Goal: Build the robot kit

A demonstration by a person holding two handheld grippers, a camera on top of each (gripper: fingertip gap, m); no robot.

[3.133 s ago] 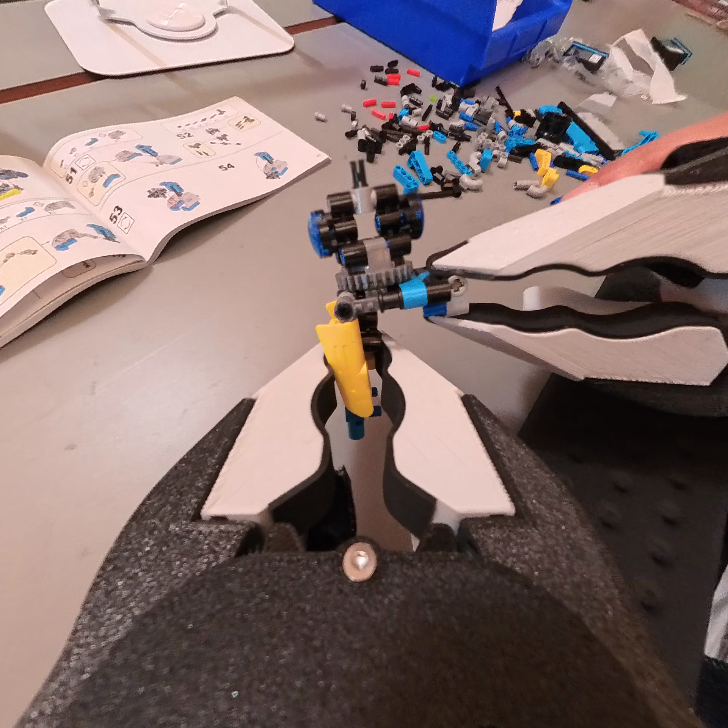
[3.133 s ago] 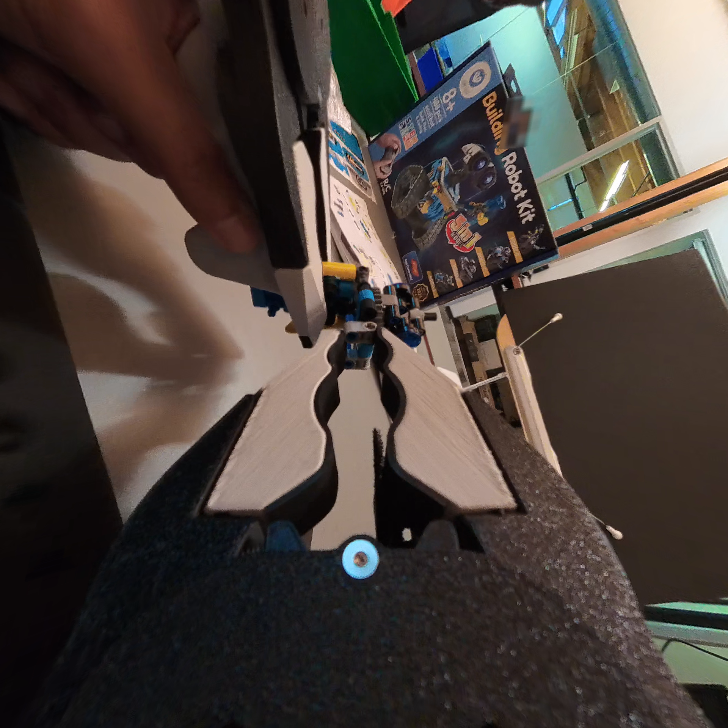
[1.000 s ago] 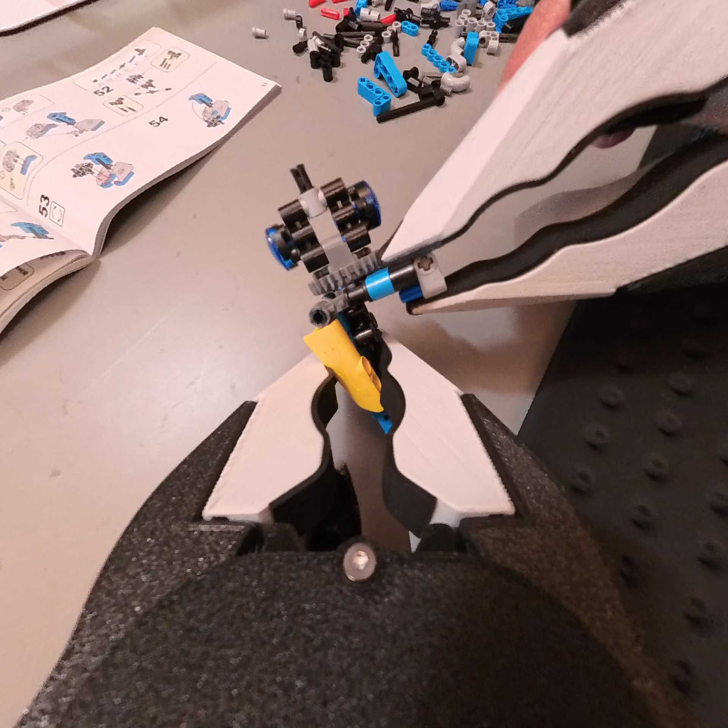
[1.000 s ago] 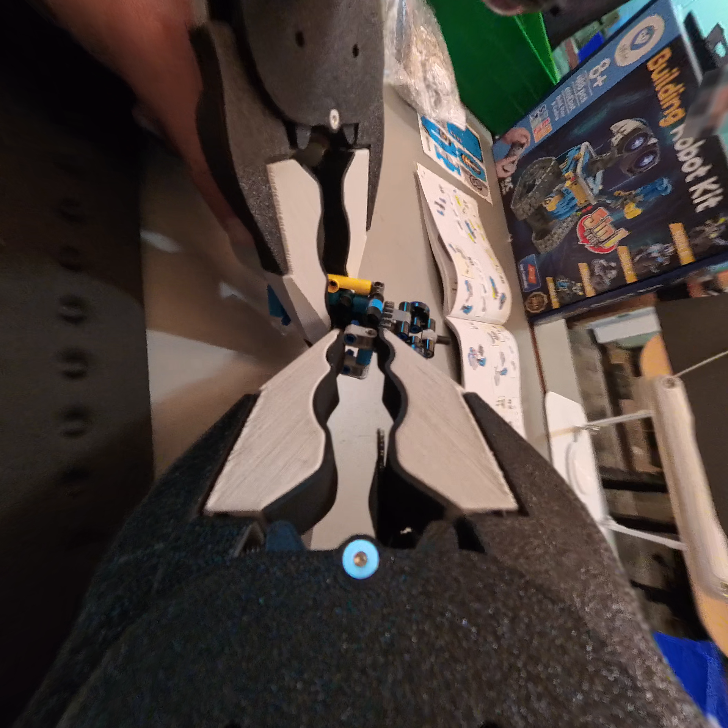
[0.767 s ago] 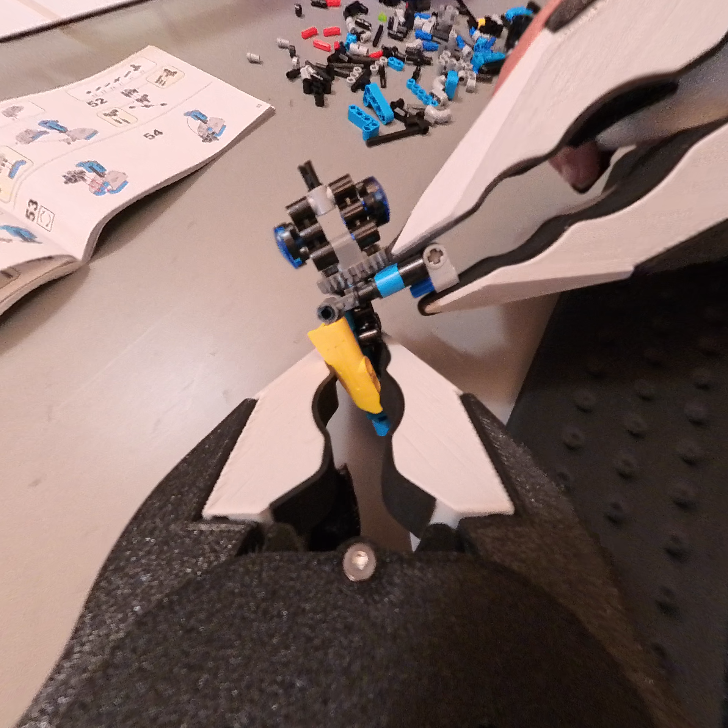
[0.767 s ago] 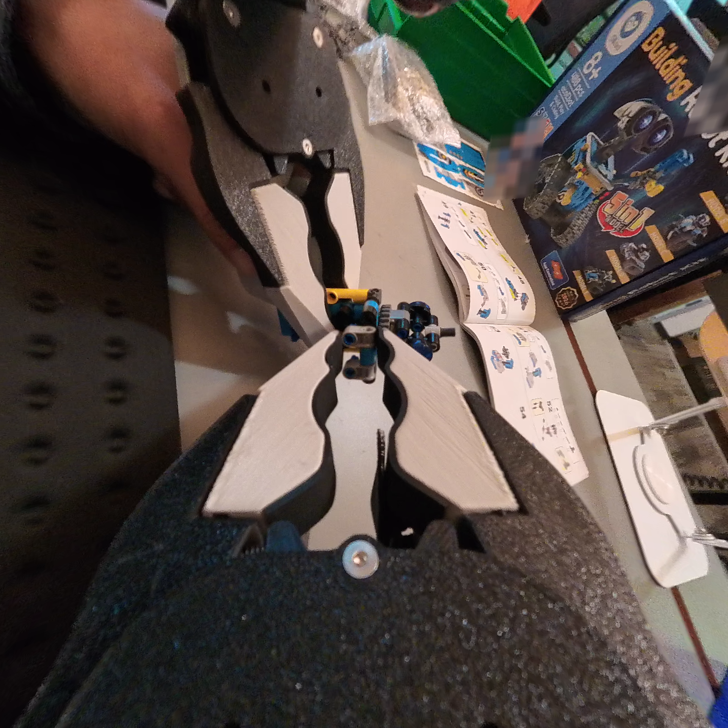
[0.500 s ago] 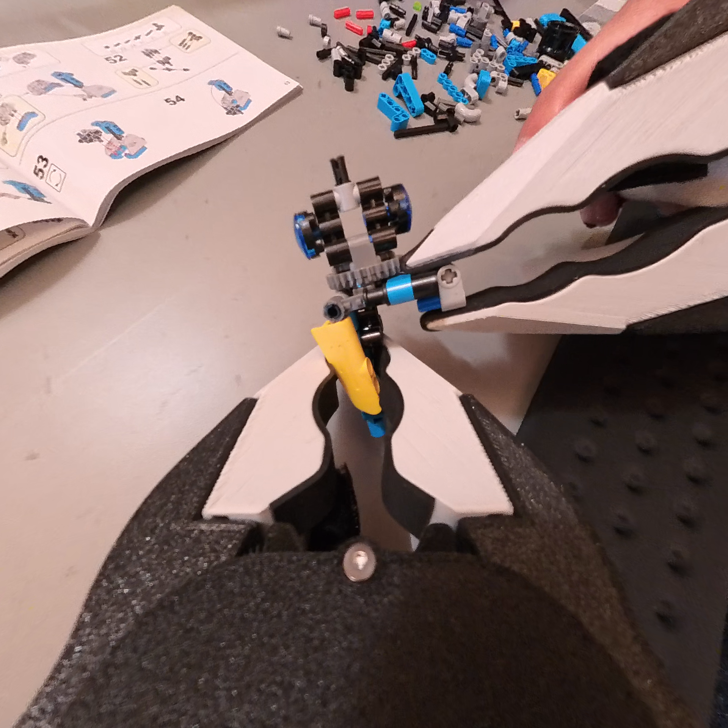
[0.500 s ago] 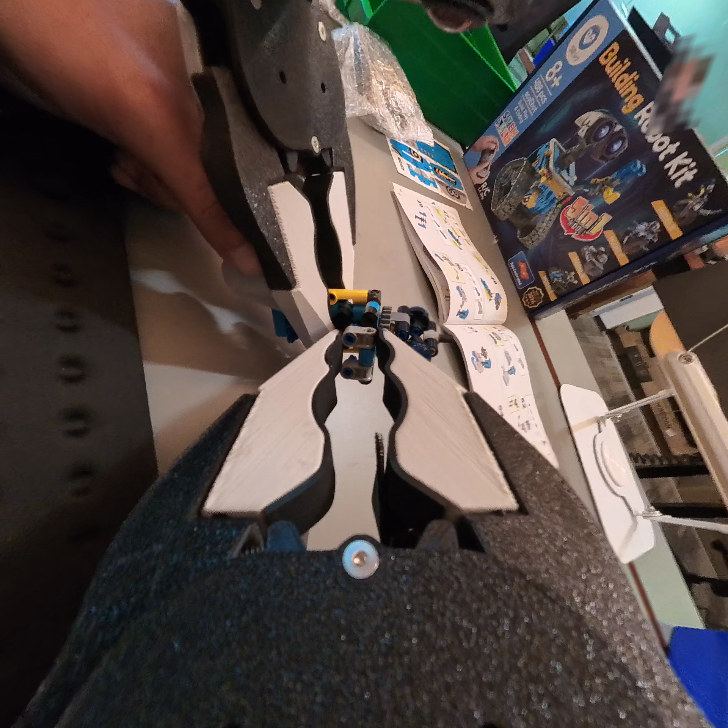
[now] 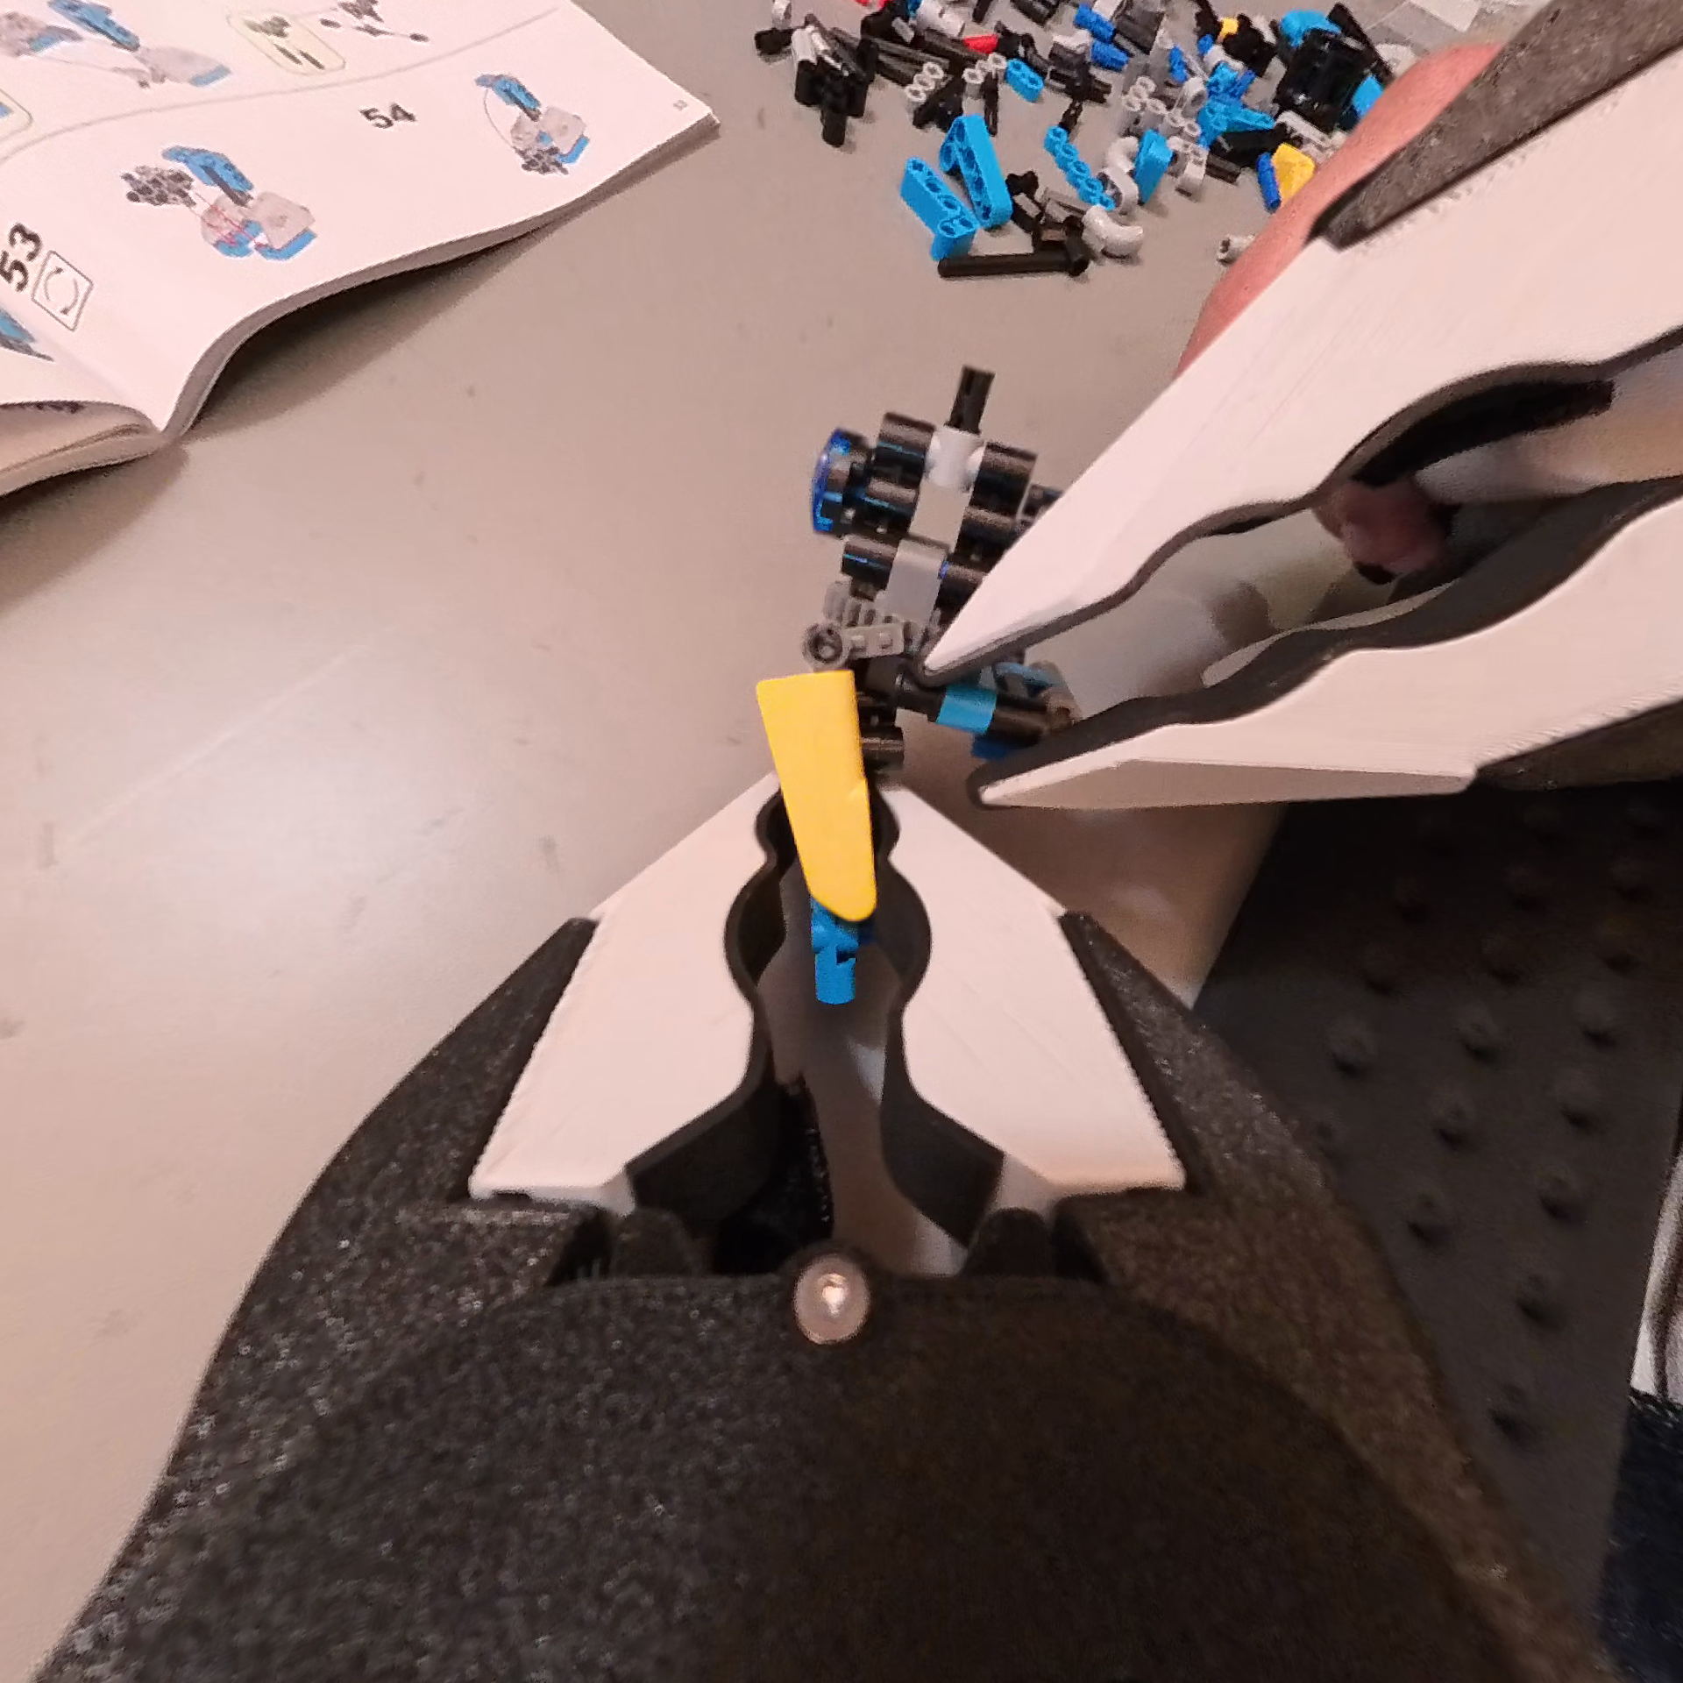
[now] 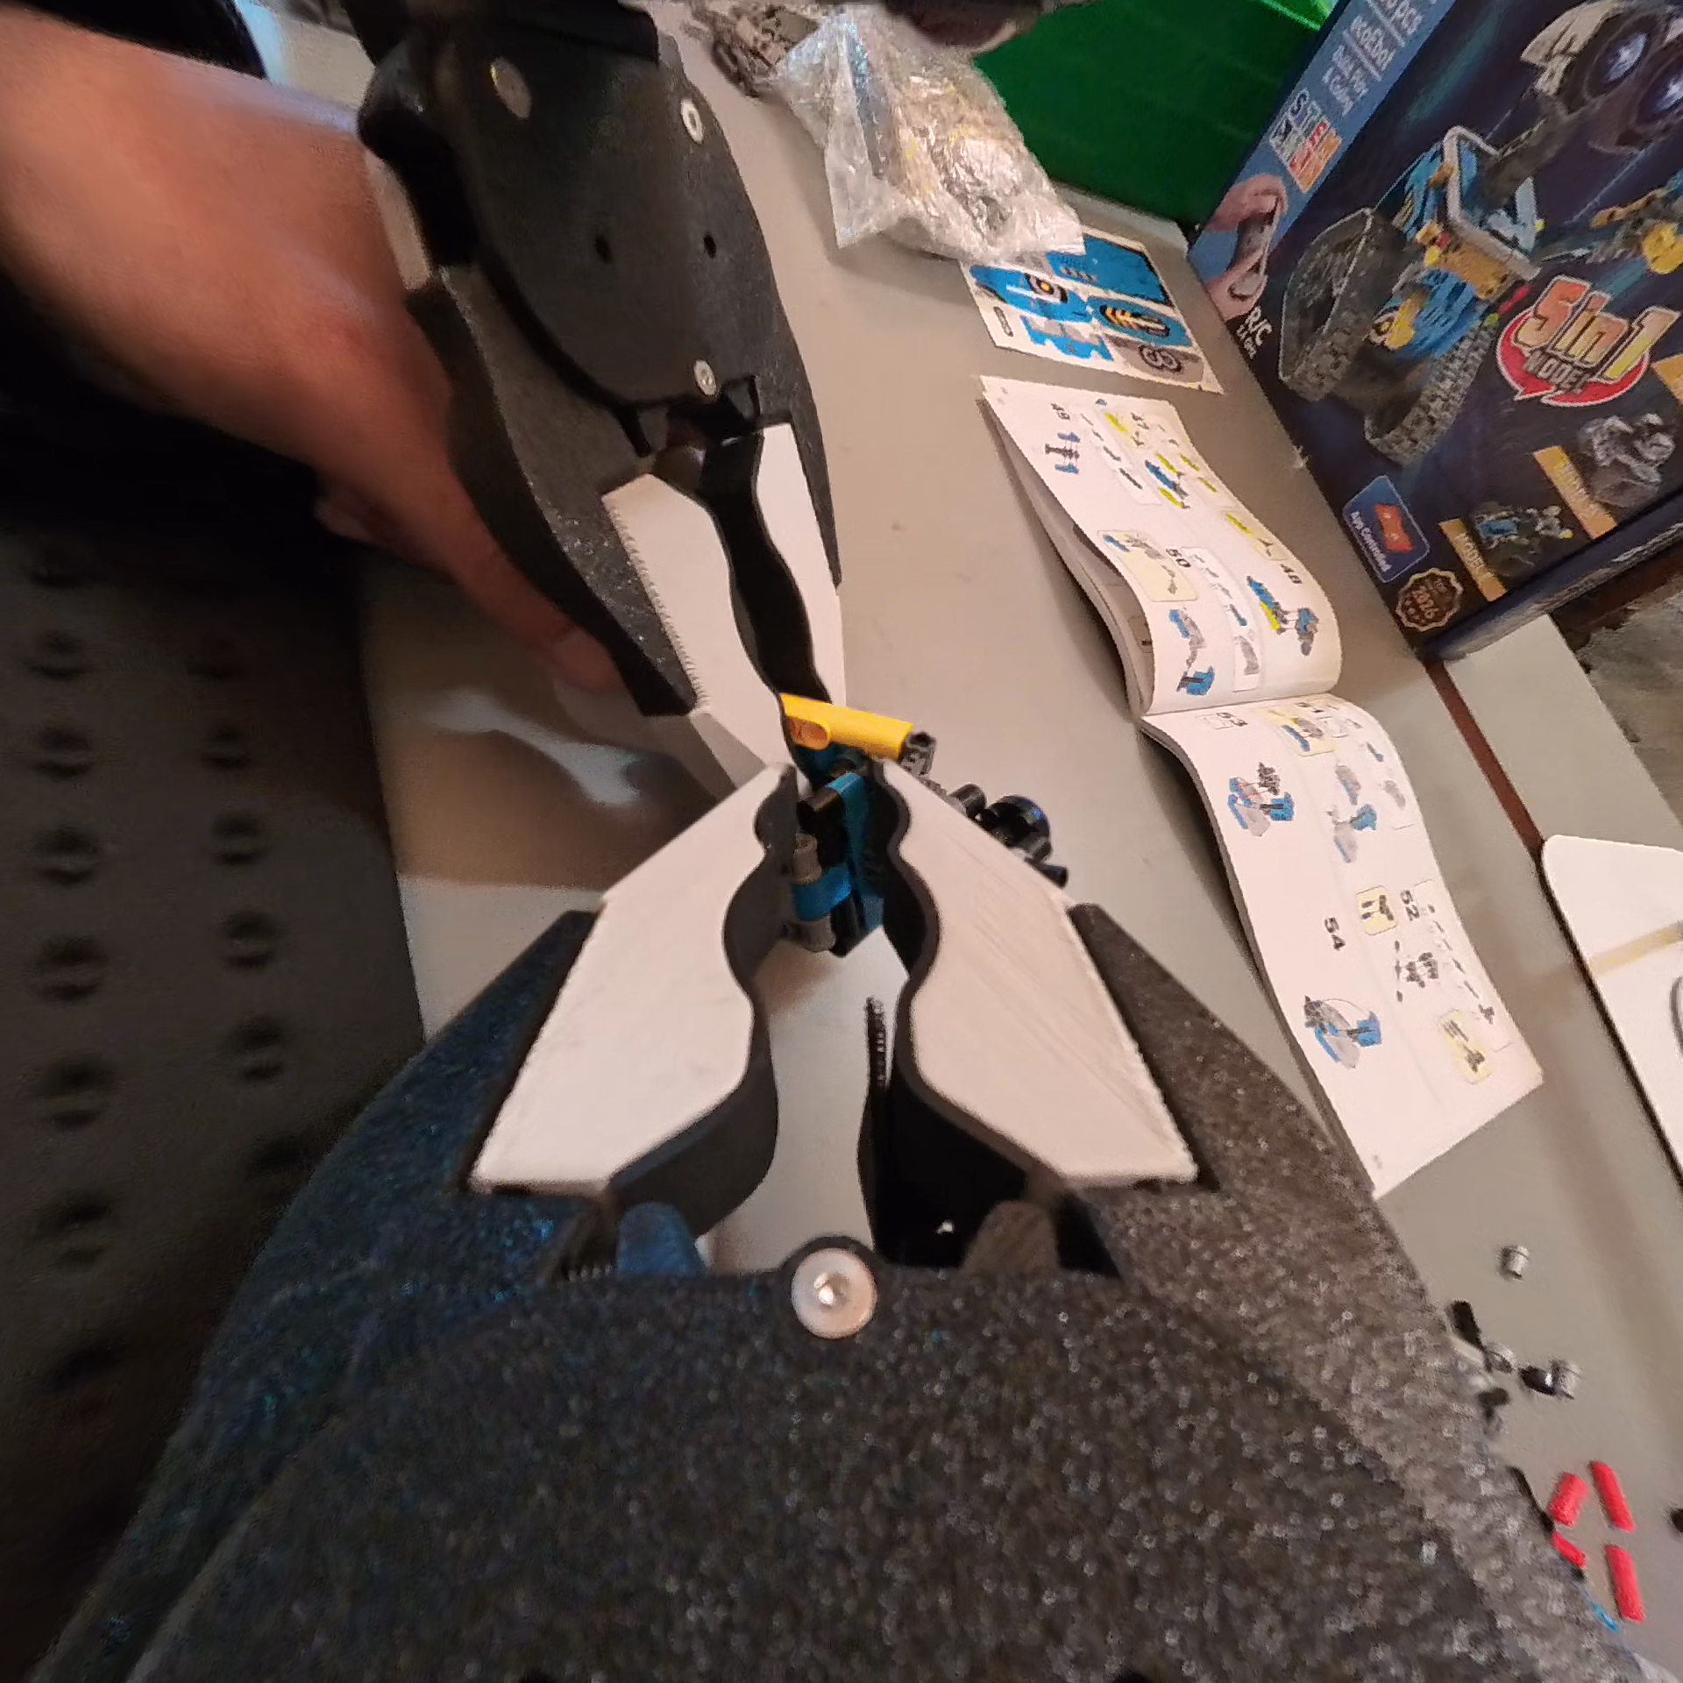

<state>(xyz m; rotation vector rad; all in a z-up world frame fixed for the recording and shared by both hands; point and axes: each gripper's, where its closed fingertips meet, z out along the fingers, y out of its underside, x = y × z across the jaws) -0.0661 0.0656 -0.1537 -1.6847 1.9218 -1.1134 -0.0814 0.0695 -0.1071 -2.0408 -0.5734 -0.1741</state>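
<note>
A small brick assembly point(image 9: 920, 528) of black, blue and grey parts with a yellow panel point(image 9: 820, 792) is held above the grey table point(image 9: 455, 637). My left gripper point(image 9: 829, 792) is shut on its lower end, at the yellow panel and a blue pin point(image 9: 833, 956). My right gripper point(image 9: 947, 719) comes in from the right and is shut on the assembly's blue and black side axle point(image 9: 970, 706). In the right wrist view my right gripper point(image 10: 833, 783) clamps that blue and black part point(image 10: 838, 856). The left gripper point(image 10: 783, 719) and the hand point(image 10: 273, 364) holding it stand just beyond.
An open instruction booklet point(image 9: 273, 182) lies at the left and shows in the right wrist view point(image 10: 1275, 774). A pile of loose pieces point(image 9: 1093, 137) lies behind. A kit box point(image 10: 1503, 319), a plastic bag point(image 10: 929, 164) and a sticker sheet point(image 10: 1084, 310) stand beyond. A black dotted mat point(image 9: 1457, 1093) borders the table. The grippers' ends are close to 5 cm from one another.
My right gripper has slid farther onto the side axle, so the grey end connector is now hidden between its fingers. The assembly has turned a little and both grippers have shifted over the table.
</note>
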